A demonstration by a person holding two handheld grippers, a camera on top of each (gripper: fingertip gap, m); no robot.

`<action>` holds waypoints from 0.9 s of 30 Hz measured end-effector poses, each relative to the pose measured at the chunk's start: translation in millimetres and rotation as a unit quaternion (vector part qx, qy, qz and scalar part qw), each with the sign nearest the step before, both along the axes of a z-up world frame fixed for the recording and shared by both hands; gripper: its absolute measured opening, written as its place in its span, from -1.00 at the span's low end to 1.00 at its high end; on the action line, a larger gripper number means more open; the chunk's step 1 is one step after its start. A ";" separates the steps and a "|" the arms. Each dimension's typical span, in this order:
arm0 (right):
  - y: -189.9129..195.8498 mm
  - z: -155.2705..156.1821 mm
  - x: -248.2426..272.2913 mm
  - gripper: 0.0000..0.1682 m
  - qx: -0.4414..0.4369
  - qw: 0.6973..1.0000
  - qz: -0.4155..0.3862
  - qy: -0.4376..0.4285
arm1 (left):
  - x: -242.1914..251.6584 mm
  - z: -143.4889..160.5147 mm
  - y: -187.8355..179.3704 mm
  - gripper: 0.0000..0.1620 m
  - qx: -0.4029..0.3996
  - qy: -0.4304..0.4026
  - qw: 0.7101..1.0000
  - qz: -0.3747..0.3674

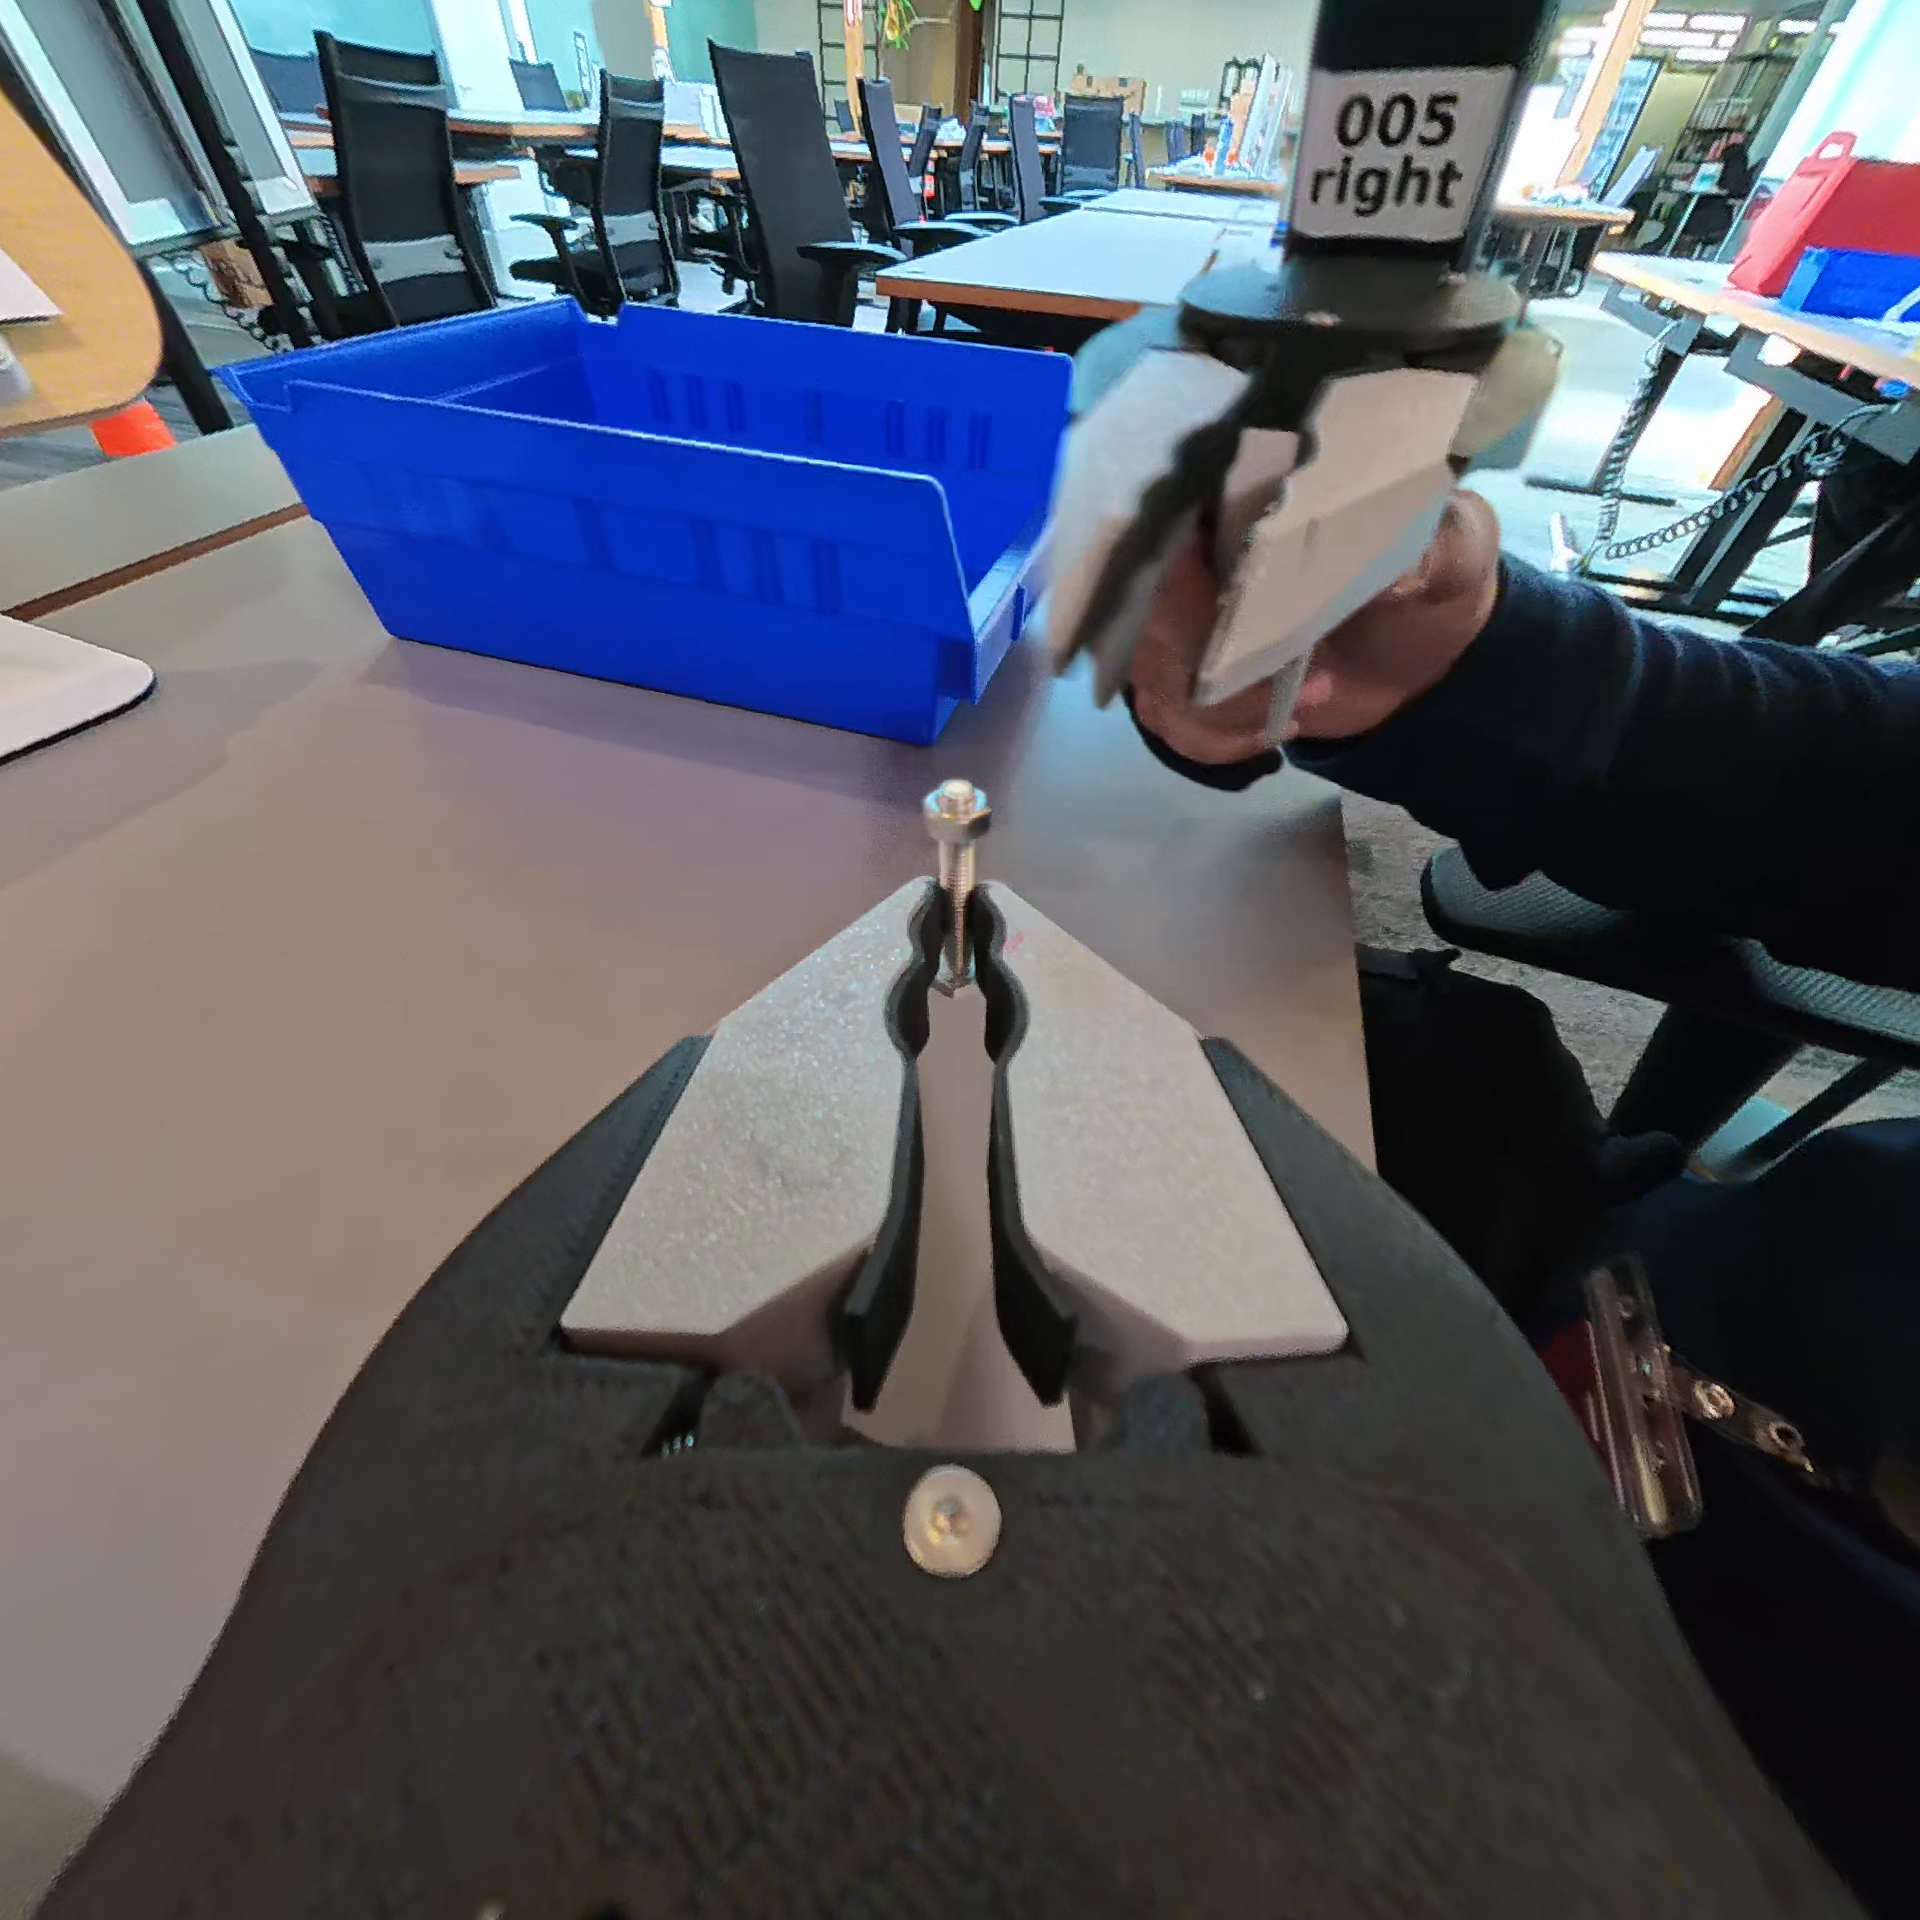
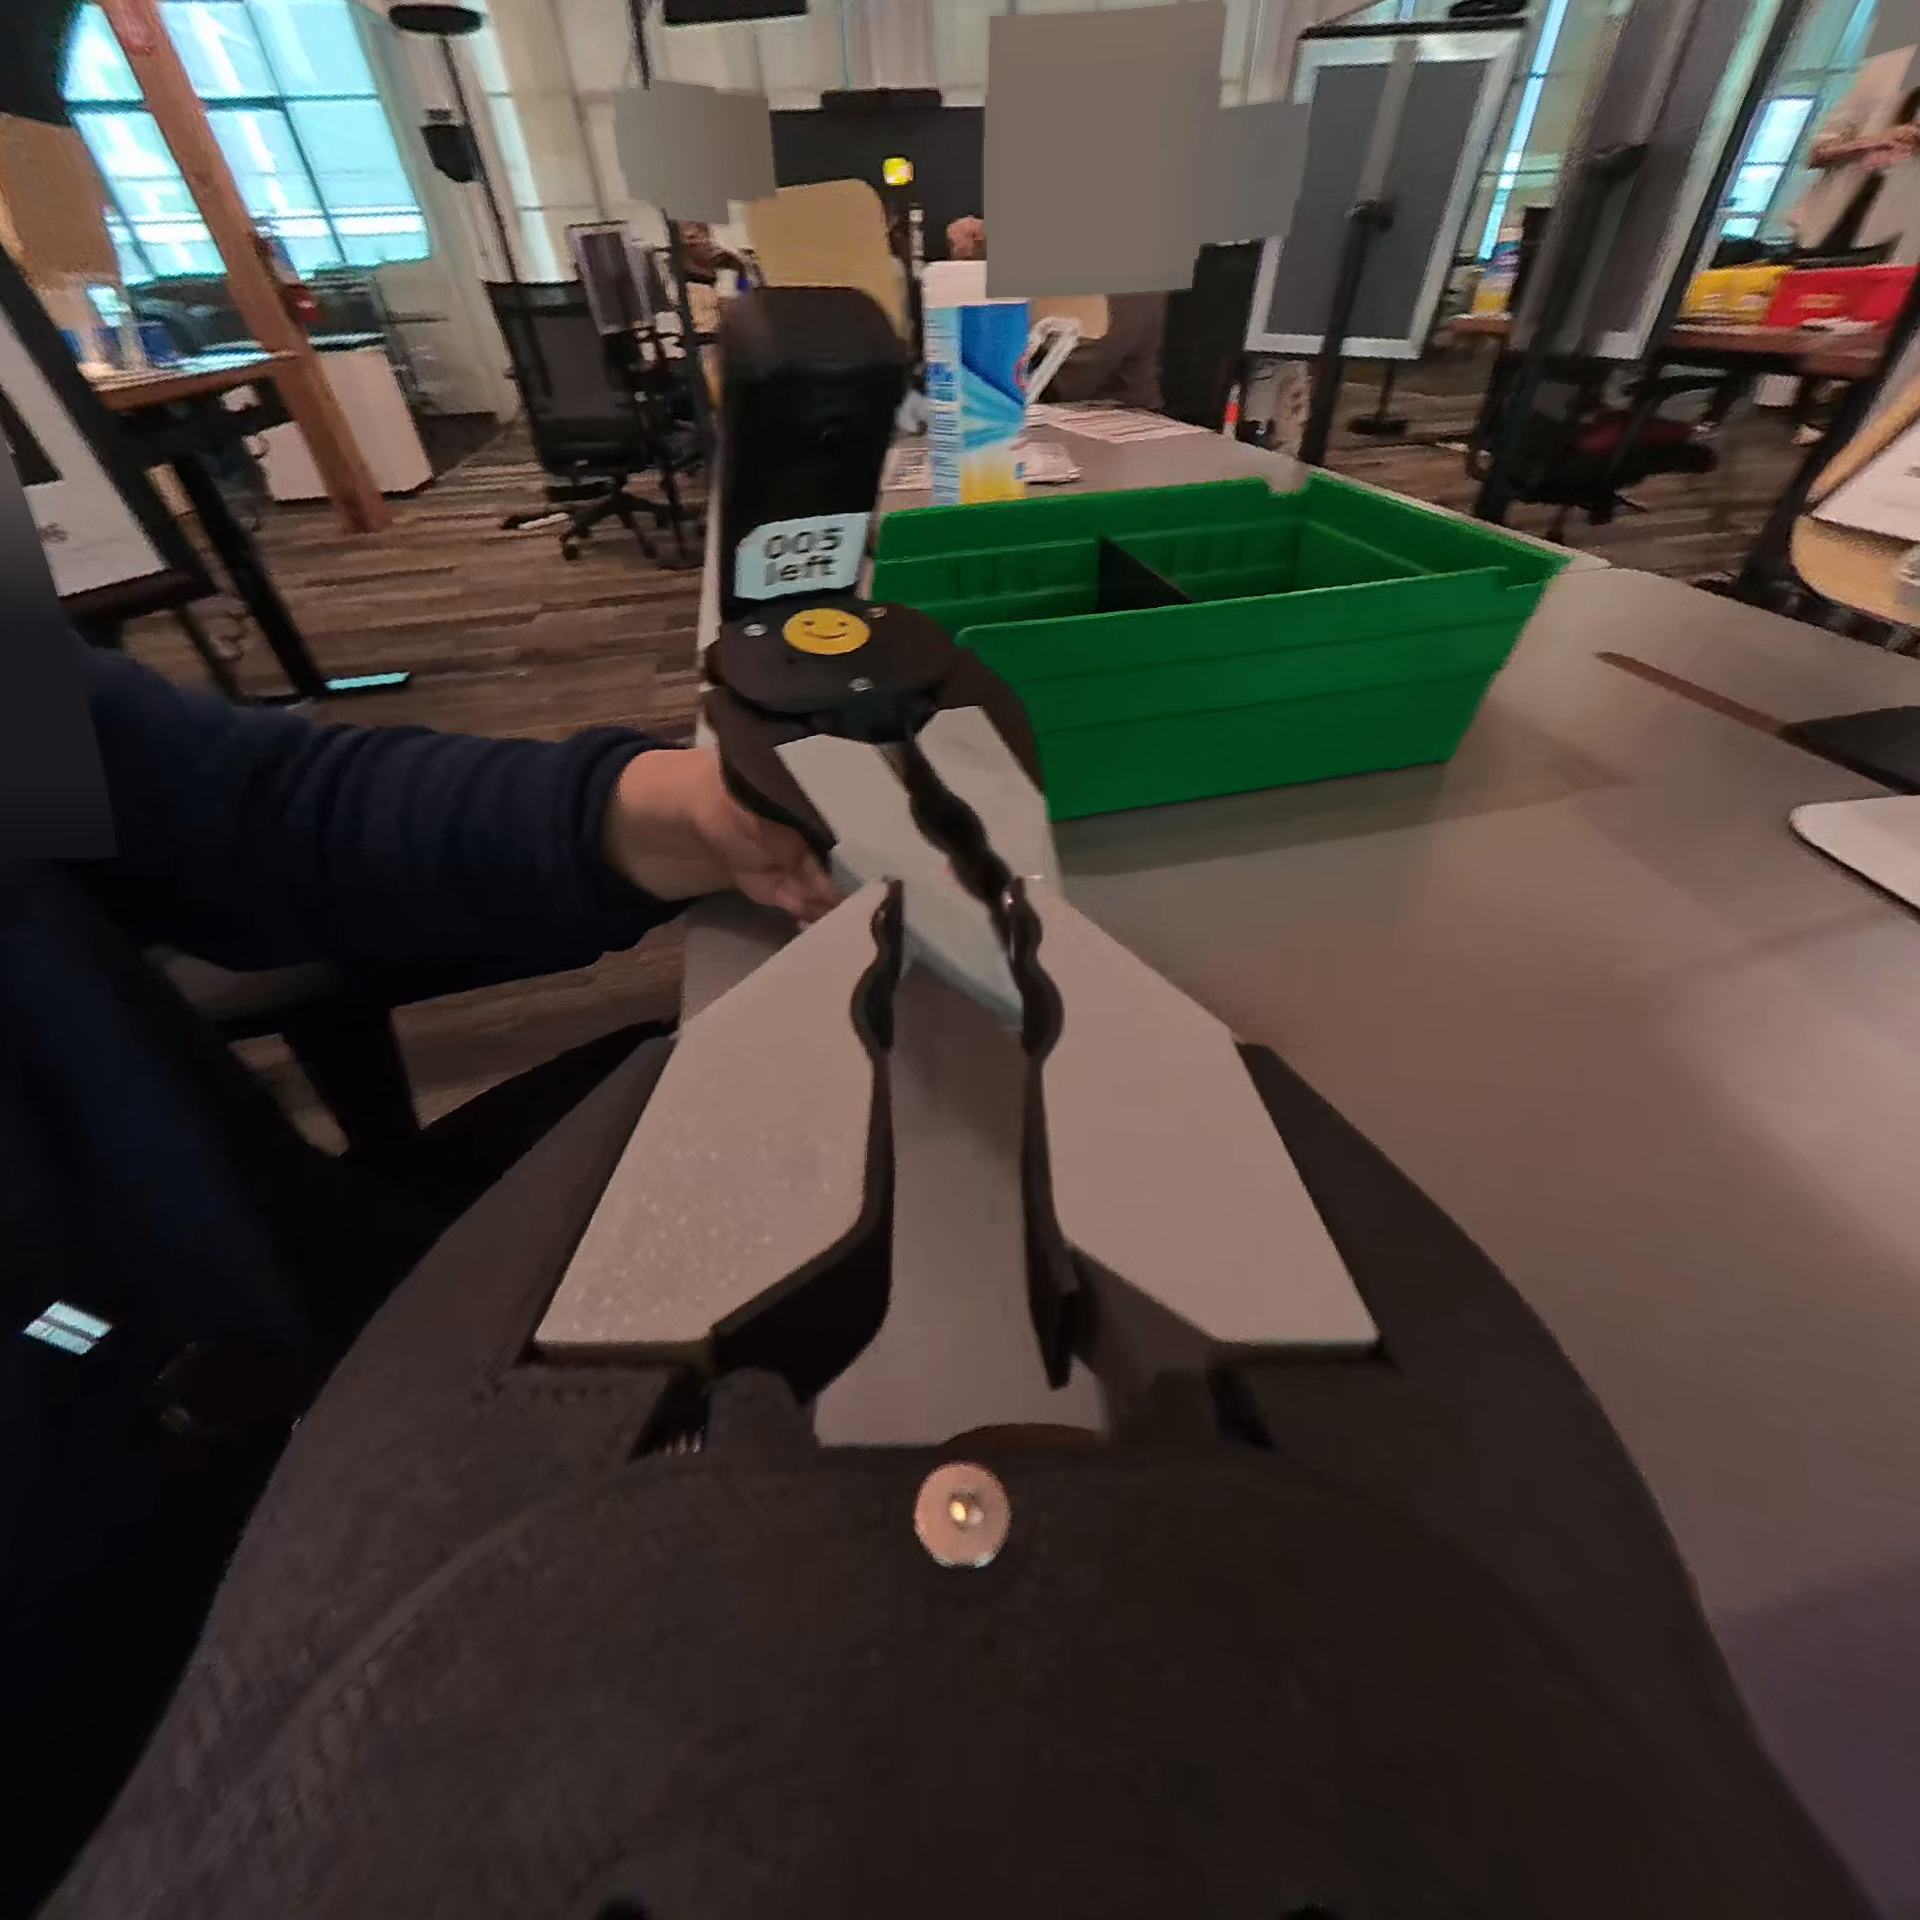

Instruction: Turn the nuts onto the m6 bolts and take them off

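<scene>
Left gripper [image 1: 954, 914] pinches a slim silver threaded bolt [image 1: 956, 883], a silver hex nut [image 1: 956, 814] sitting at its far tip.
Only the left wrist view shows bolt and blue plastic bin [image 1: 665, 540]; the right shows a green plastic bin [image 2: 1247, 665]. Right gripper [image 2: 961, 935] gapes empty there, though blur hides detail.

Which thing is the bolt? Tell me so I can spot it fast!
Find the big blue bin on the grey table. Nearer the camera, the left gripper pinches a thin silver bolt pointing away. It is the only shiny metal stick here, with a nut near its far end.
</scene>
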State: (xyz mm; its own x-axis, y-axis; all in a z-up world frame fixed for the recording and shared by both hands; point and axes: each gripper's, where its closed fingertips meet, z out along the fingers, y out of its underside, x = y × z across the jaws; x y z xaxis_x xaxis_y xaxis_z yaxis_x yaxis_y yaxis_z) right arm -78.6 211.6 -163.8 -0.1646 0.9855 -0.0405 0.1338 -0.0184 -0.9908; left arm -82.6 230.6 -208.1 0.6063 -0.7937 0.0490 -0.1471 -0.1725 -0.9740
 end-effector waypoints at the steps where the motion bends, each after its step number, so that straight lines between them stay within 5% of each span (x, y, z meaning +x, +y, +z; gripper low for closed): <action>1: 5.7 -1.3 -5.8 -0.65 -0.009 1.000 -0.011 -0.005 | 0.9 -0.8 -0.6 -0.96 0.002 0.005 1.000 -0.001; 3: 6.2 -7.8 -21.0 -0.48 -0.029 0.999 -0.002 -0.020 | 0.9 -0.4 -0.9 -0.96 0.005 0.006 1.000 0.000; 8: -6.9 -20.0 -25.9 -0.52 -0.025 0.999 0.020 -0.036 | -3.2 3.1 1.3 -0.96 0.003 -0.012 1.000 0.008; 11: -18.4 -4.6 1.2 -0.99 -0.004 0.999 0.042 0.000 | -5.5 3.2 3.1 -0.97 -0.005 -0.018 1.000 0.012; 16: 4.4 -7.1 -8.8 -0.58 -0.016 1.000 -0.009 -0.020 | -0.3 -0.5 0.1 -0.97 0.002 0.004 1.000 0.002; 22: -6.2 -18.7 -25.5 -0.52 -0.027 0.999 0.017 -0.032 | -2.2 1.7 0.4 -0.97 0.003 -0.006 1.000 0.005; 23: -7.6 -18.2 -17.7 -0.54 -0.021 0.999 0.018 -0.035 | -3.0 1.6 1.3 -0.96 0.002 -0.005 1.000 0.009; 24: -17.3 -15.1 -6.3 -0.94 -0.014 0.998 0.047 -0.030 | -5.7 1.4 4.6 -0.97 -0.001 -0.007 1.000 0.021; 27: -11.0 -1.9 9.3 -0.93 -0.017 1.000 0.026 -0.006 | -6.5 2.7 4.6 -0.97 -0.014 -0.023 1.000 0.012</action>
State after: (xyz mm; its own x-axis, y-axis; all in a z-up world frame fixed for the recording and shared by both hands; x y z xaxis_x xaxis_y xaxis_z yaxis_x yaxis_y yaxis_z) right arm -69.2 200.6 -165.6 -0.2143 0.9738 -0.0758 0.1478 -0.0443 -0.9880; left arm -89.1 235.1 -205.5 0.6224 -0.7763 0.0996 -0.0969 -0.2027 -0.9744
